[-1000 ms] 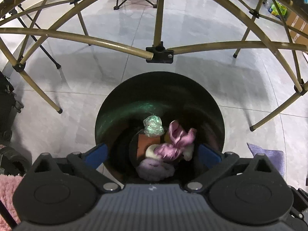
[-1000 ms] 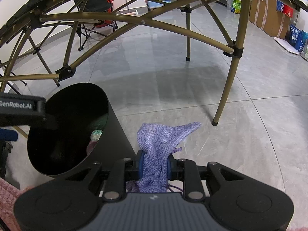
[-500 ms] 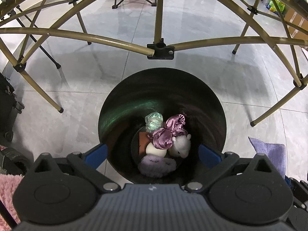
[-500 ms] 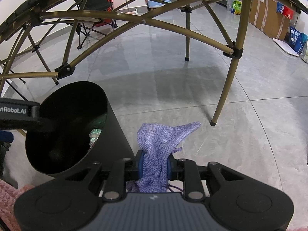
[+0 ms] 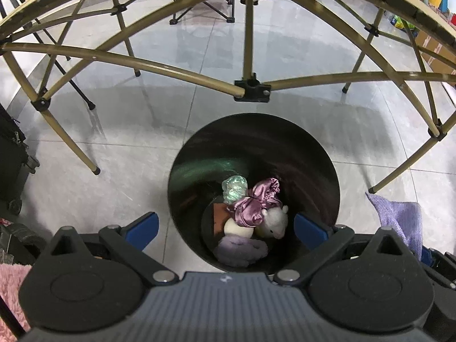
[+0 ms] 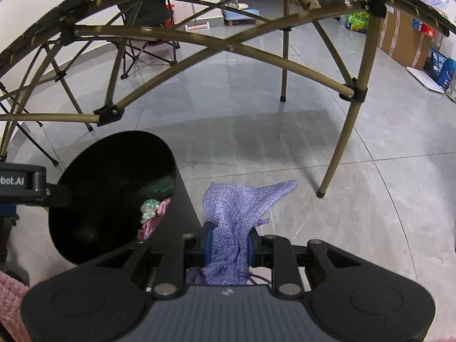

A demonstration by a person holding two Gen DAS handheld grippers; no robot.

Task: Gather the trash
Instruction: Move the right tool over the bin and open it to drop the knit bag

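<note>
1. right gripper [image 6: 229, 243] clamped on limp lilac knit cloth [image 6: 236, 213], just beside black cylindrical bin [image 6: 182, 208], not over it
2. left gripper [image 5: 225, 226] wide apart, empty, above bin mouth
3. likely to drape over the rim or land on glossy tile if let go early
4. inside: satin scrunchie [image 5: 255, 202], crinkled wrapper [image 5: 234, 189]

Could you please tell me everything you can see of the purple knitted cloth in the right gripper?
The purple cloth looks like a soft, loosely knitted lilac fabric, crumpled rather than folded. The right gripper is shut on its bunched middle, blue pads pressing both sides. One corner sticks out to the right in a point; a thin thread hangs near the pads. It is held above the grey tiled floor, just right of the black bin, not in it.
</note>
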